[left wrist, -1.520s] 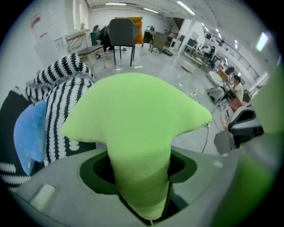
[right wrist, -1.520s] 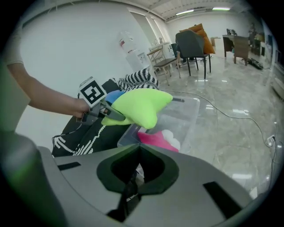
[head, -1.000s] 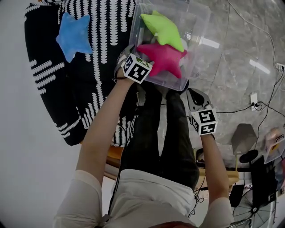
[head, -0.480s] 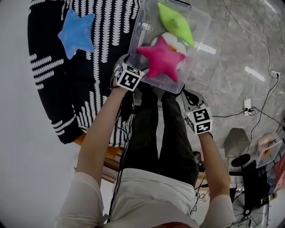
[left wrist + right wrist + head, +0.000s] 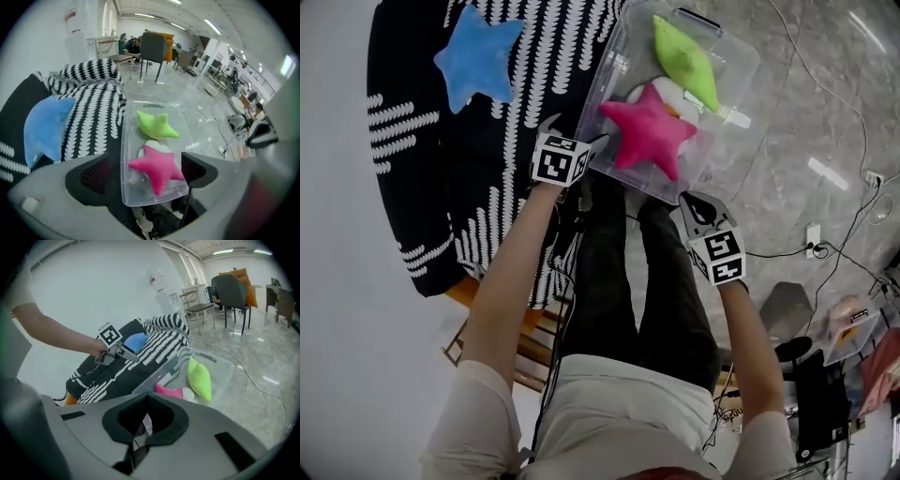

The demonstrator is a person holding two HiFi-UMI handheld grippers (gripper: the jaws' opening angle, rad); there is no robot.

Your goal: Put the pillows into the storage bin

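1. The left gripper (image 5: pixel 150 174) gapes wide and empty beside the clear plastic storage bin (image 5: pixel 719 150), which holds the pink star pillow (image 5: pixel 647 136) and the green star pillow (image 5: pixel 684 61).
2. The blue star pillow (image 5: pixel 478 56) lies on the black-and-white striped cover (image 5: pixel 534 84), likely next; the right gripper (image 5: pixel 144 440), jaws together, idles.

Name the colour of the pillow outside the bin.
Blue pillow; head view shows it best.

1. A white pillow (image 5: pixel 639 93) in the storage bin (image 5: pixel 729 89) lies mostly hidden under the pink star pillow (image 5: pixel 649 131); its shape cannot be told.
2. In the right gripper view, the right gripper (image 5: pixel 140 441) hides most of the pink star pillow (image 5: pixel 168 391).
3. In the left gripper view, the left gripper (image 5: pixel 146 164) hides the lower edge of the blue star pillow (image 5: pixel 44 131).
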